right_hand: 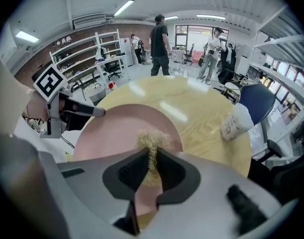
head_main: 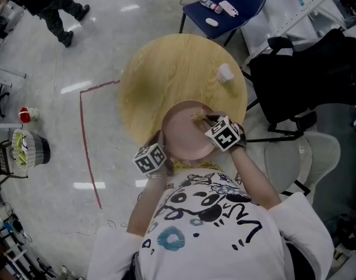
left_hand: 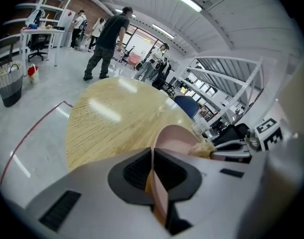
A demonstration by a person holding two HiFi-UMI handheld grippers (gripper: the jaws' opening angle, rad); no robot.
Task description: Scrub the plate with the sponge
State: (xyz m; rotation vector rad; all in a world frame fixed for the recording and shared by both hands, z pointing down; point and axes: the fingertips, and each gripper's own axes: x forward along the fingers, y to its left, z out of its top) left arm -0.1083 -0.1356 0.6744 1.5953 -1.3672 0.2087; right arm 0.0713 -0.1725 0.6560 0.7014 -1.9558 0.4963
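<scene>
A round worktop [head_main: 166,69] of pale, grained wood stands on a glossy grey floor [head_main: 108,16] marked with a red tape line [head_main: 84,139]. One white container [head_main: 225,73] sits near its right edge, apart from the pink plate [head_main: 186,133] overlapping the near edge. Whether the plate rests on the wood is unclear.

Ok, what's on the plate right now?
Only the sponge, pinched in the right gripper, shows over the plate. The left gripper clamps its rim. Whatever lies beneath the sponge is covered.
</scene>
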